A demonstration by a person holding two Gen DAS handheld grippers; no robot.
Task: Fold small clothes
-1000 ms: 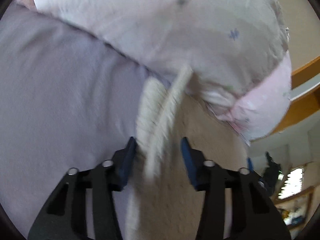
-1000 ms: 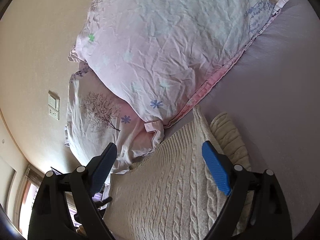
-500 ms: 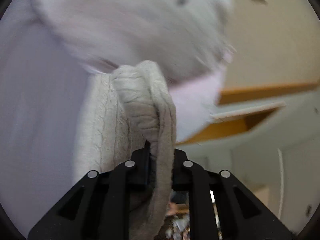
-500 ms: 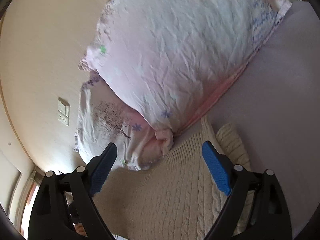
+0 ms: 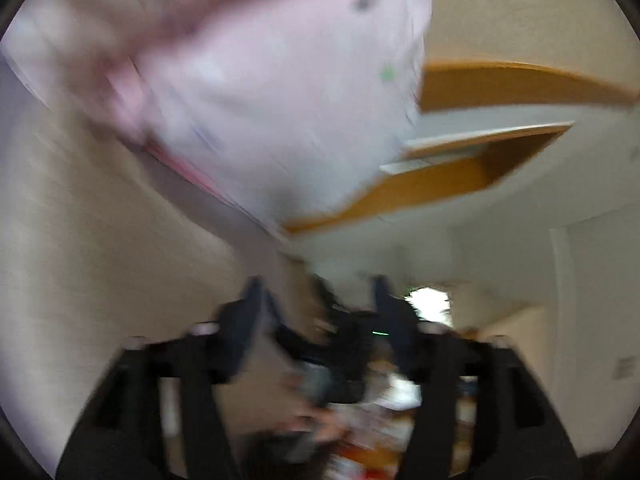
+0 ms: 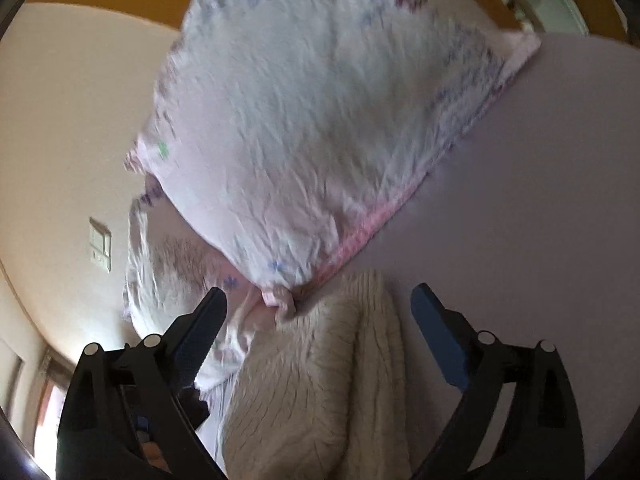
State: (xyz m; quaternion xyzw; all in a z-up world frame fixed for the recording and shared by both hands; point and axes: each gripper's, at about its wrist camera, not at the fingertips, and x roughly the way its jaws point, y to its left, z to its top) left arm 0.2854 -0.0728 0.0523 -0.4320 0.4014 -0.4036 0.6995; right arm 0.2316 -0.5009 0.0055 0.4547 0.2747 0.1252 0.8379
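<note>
1. I had the cream cable-knit sweater [image 6: 320, 380] lying on the lavender sheet [image 6: 540, 200] — its far end butted against the floral pillow [image 6: 320, 120], its bulk doubled into a thick fold.
2. My right gripper [image 6: 318, 312] stood with jaws wide apart, nothing between the pads, and the sweater's folded ridge sat directly below and ahead of the gap.
3. The ridge ran away from me toward the pillow, roughly in line with the right fingers, so I judged the right hand the nearer one for the next pinch.
4. My left gripper [image 5: 316, 300] was badly blurred; its jaws looked apart and held no cloth — the pale knit [image 5: 100, 260] showed only off to its left side.
</note>
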